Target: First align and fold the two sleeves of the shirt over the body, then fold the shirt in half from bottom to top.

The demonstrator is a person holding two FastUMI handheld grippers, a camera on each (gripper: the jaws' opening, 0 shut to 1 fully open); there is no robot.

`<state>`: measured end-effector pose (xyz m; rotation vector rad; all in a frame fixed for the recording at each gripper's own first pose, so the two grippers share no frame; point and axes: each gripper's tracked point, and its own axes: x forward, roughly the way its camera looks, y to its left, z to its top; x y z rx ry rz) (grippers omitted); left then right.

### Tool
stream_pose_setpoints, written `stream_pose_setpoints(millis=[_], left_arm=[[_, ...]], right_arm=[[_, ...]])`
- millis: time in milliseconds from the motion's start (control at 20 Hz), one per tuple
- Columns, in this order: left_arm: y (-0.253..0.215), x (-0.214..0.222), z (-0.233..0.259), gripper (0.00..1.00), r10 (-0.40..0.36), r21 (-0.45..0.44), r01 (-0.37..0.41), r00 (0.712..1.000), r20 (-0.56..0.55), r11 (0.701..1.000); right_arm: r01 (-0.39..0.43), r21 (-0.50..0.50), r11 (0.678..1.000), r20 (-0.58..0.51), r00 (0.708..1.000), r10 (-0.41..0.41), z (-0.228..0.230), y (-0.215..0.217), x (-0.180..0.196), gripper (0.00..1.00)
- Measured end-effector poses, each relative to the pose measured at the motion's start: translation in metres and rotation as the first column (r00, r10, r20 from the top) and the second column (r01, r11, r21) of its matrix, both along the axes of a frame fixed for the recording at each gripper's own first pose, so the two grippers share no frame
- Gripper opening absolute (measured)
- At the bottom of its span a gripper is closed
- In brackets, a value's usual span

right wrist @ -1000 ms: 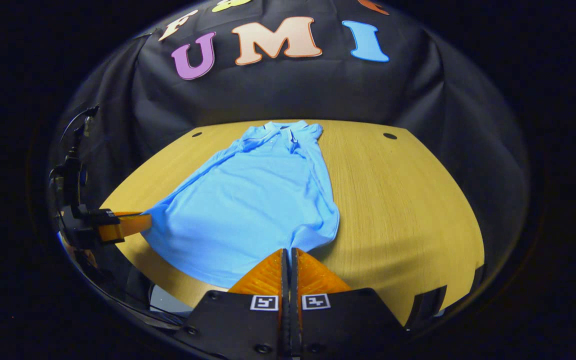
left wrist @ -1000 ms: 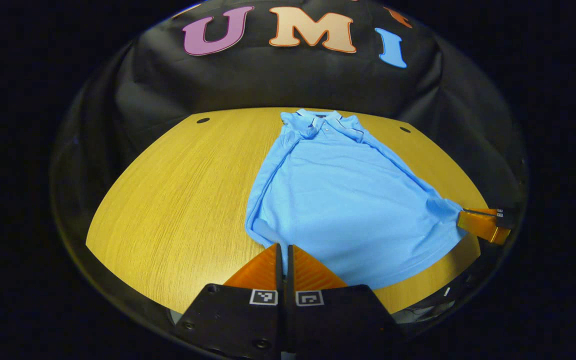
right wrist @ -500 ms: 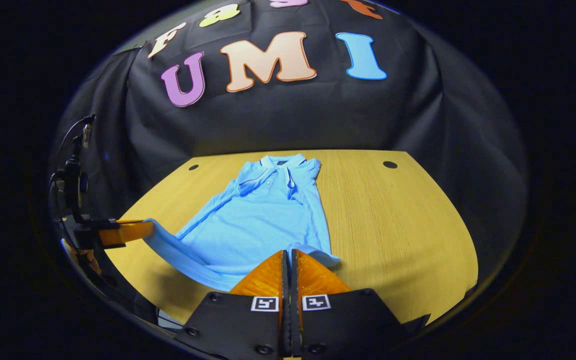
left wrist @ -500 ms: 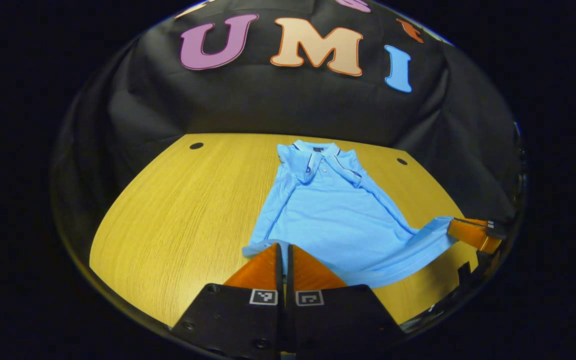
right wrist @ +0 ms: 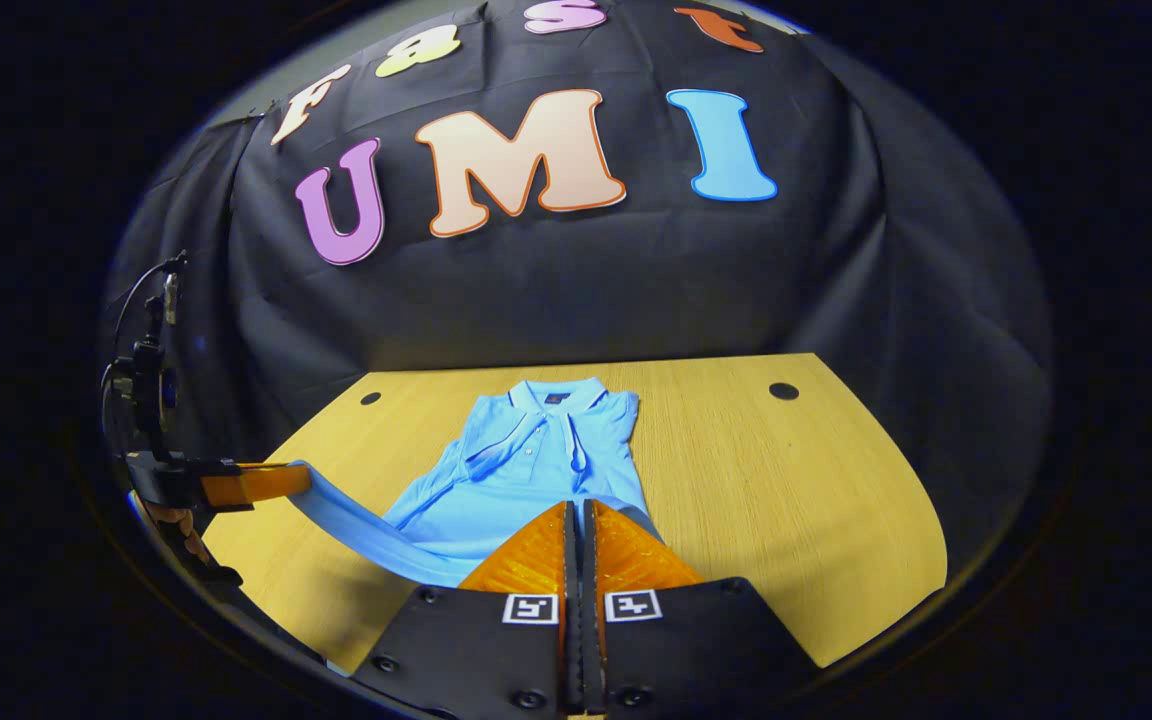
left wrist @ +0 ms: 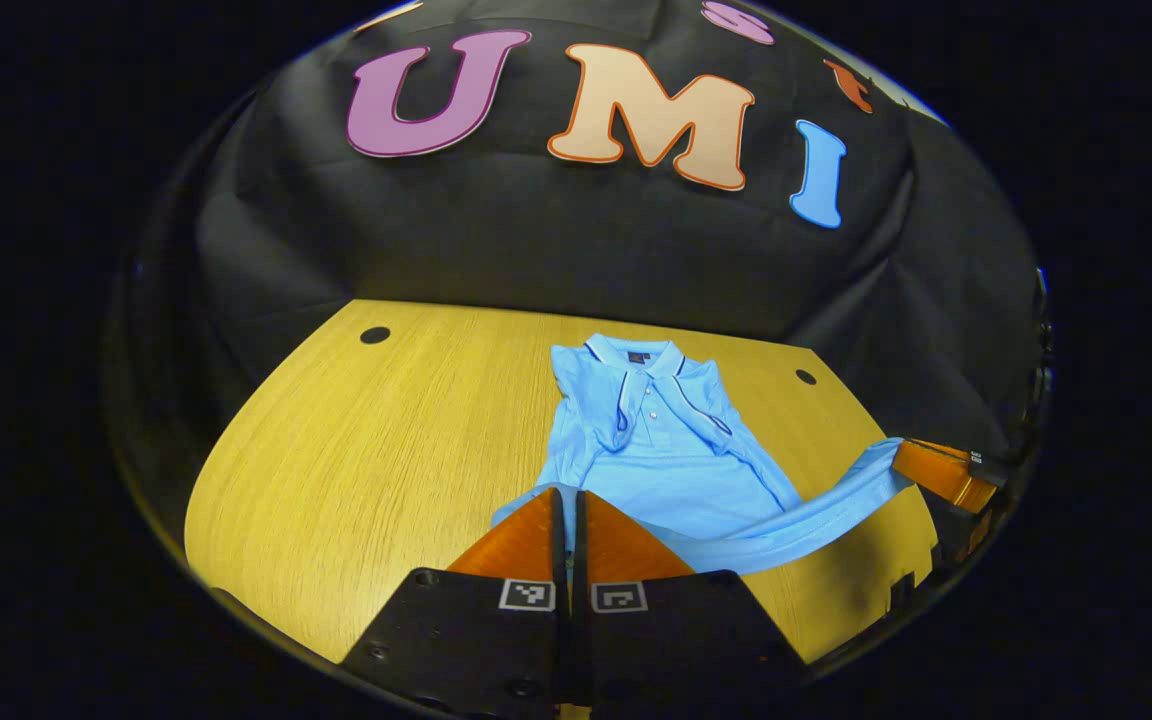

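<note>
A light blue polo shirt (left wrist: 671,455) lies on the wooden table (left wrist: 386,430), collar at the far end and sleeves folded in over the body. Its bottom hem is lifted off the table and hangs stretched between my two grippers. My left gripper (left wrist: 566,492) is shut on the hem's left corner. Far right in the left gripper view, my right gripper (left wrist: 898,456) pinches the other corner. In the right gripper view the shirt (right wrist: 526,465) runs from the collar down to my shut right gripper (right wrist: 579,505), and the left gripper (right wrist: 304,480) holds the hem at the left.
The table (right wrist: 786,480) has two small dark holes near its far corners (left wrist: 374,335) (left wrist: 806,377). Black cloth closes off the back and sides. Bare wood lies to either side of the shirt. A cable rises behind the left gripper (right wrist: 151,330).
Both grippers have risen and moved toward the collar with the hem in them. The shirt's lower half has come off the table, and less of the body lies flat.
</note>
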<state>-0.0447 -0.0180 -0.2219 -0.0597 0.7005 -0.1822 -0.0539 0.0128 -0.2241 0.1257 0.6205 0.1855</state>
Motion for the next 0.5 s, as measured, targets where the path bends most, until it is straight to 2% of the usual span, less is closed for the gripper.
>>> stream_pose_setpoints(millis=[250,500], left_arm=[[0.001,0.057,0.001,0.00,-0.020,0.002,0.020,1.000,0.016,1.000],[-0.002,0.114,-0.001,0.00,-0.043,-0.001,0.043,0.998,0.045,0.999]], right_arm=[[0.027,-0.005,1.000,0.054,0.998,-0.026,0.012,0.010,0.057,0.02],[0.040,-0.031,0.999,0.067,0.997,-0.038,0.000,0.018,0.106,0.02]])
